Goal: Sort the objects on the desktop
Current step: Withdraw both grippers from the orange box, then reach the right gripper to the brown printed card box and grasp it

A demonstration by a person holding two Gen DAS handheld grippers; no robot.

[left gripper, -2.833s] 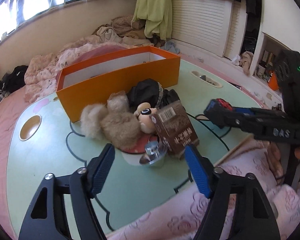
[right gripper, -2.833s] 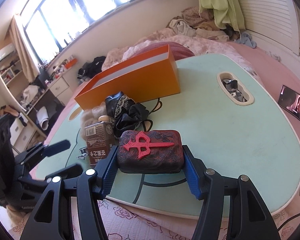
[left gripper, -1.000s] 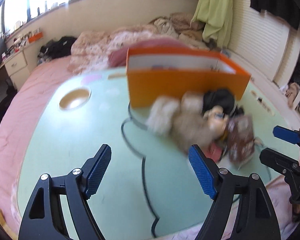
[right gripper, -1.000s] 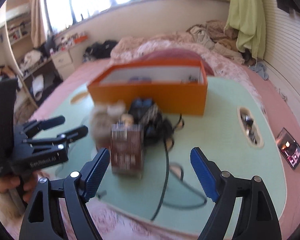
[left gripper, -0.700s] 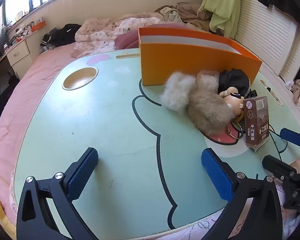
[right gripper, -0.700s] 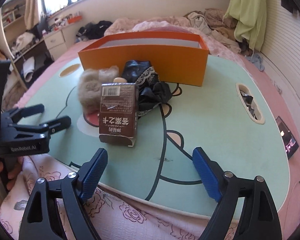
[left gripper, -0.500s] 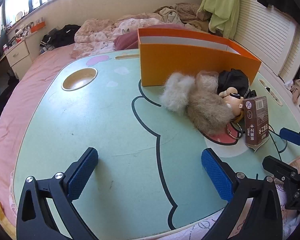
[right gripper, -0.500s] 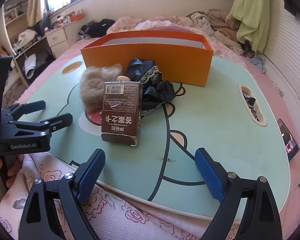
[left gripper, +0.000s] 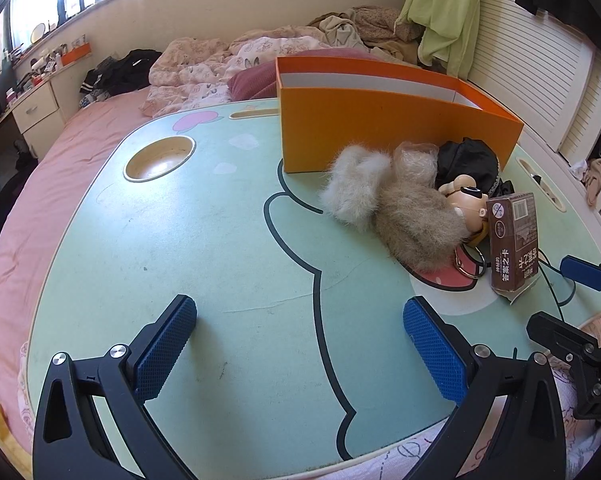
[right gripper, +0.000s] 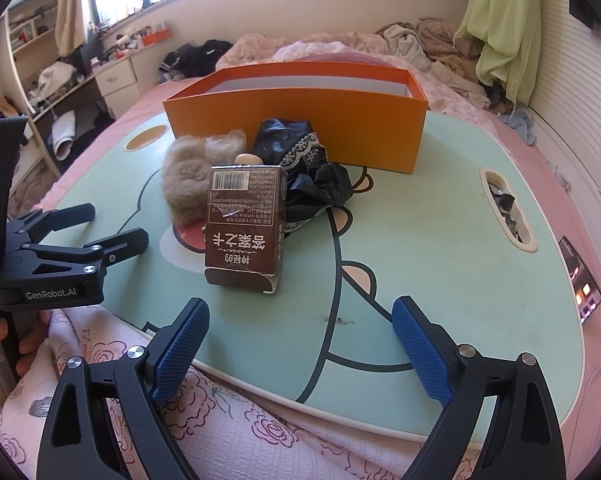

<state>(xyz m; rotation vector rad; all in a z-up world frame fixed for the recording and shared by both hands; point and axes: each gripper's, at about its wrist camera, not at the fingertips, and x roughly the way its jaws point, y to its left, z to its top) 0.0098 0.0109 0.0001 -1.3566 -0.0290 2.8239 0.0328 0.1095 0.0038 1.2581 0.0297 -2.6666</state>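
Both grippers wide open, empty: left gripper (left gripper: 298,342), right gripper (right gripper: 300,346). Brown carton (right gripper: 244,226) stands upright beside the fur pile (left gripper: 396,216), before the orange box (right gripper: 300,120). Risk: carton tips if nudged; its flap looks, perhaps, loose.

Left half of the mint-green cartoon-printed surface (left gripper: 188,240) lies bare. Right half crowded: upright brown carton (right gripper: 244,228), tan fluffy plush toy (left gripper: 412,220), crumpled black cloth (right gripper: 300,168) clustered just before the tall orange cardboard box (right gripper: 300,120).
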